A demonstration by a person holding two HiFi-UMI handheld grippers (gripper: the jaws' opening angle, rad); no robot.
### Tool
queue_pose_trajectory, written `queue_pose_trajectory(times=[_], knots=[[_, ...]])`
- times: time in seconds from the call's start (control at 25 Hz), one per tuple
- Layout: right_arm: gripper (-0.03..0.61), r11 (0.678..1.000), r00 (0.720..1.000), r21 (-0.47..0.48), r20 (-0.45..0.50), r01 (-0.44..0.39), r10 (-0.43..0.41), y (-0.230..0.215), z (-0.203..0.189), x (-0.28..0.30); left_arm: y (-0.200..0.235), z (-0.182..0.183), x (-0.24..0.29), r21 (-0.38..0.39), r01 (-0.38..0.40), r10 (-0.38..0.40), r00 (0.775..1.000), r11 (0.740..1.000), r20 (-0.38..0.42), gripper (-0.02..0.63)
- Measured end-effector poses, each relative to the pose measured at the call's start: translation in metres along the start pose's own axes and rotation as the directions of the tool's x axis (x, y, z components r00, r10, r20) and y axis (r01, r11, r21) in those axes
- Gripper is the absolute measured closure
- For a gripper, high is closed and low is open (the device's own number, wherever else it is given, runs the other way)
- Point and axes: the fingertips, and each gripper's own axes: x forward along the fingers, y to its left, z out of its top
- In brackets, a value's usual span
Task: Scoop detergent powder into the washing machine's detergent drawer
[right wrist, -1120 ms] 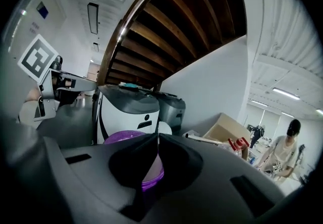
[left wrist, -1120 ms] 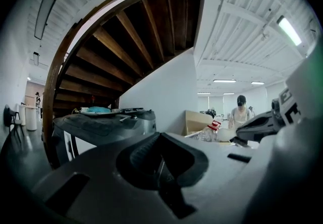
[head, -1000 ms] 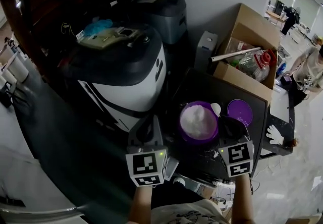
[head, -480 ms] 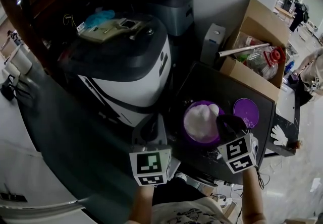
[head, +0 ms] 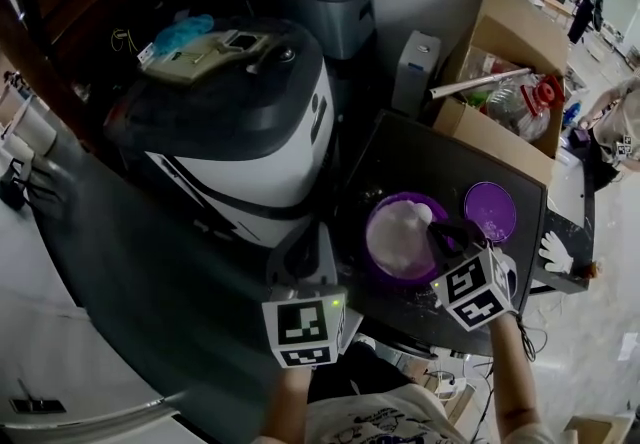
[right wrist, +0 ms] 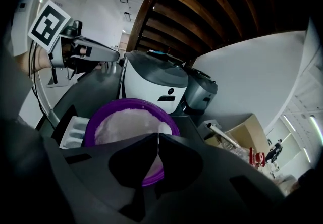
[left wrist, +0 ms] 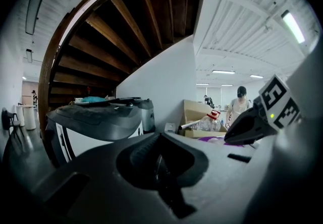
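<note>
Detergent powder fills the purple tub. The right gripper, jaws pressed together, sits at the tub's right rim. The left gripper, likewise closed, hangs left of the tub.

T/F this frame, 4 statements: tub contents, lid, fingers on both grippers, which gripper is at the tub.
1. The purple tub holds white powder. True.
2. The purple lid sits on the tub. False: it lies beside the tub on the dark table.
3. The left gripper and the right gripper both have their fingers together. True.
4. The left gripper is over the tub. False: the right gripper is at the tub; the left is off to the side, near the washing machine.
</note>
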Motion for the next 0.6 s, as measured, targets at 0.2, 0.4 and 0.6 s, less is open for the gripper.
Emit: queue_pose_trajectory(times=[0.2, 0.4, 0.6], knots=[[0.558, 1.0, 0.999, -0.021, -0.039, -0.012, 0.011, 0.003, -0.006, 0.006, -0.001, -0.007, 0.0, -0.003, 0.009, -0.009, 1.0, 1.0, -0.012, 0.609], [0.558, 1.0, 0.998, -0.008, -0.058, -0.019, 0.019, 0.006, -0.008, 0.007, -0.005, -0.016, -0.001, -0.011, 0.019, -0.019, 0.999, 1.0, -0.027, 0.609], [0.558, 0.999, 0.996, -0.001, -0.072, -0.049, 0.048, 0.014, -0.008, 0.01, -0.008, -0.021, -0.003, -0.014, 0.029, -0.03, 0.999, 0.999, -0.034, 0.609]])
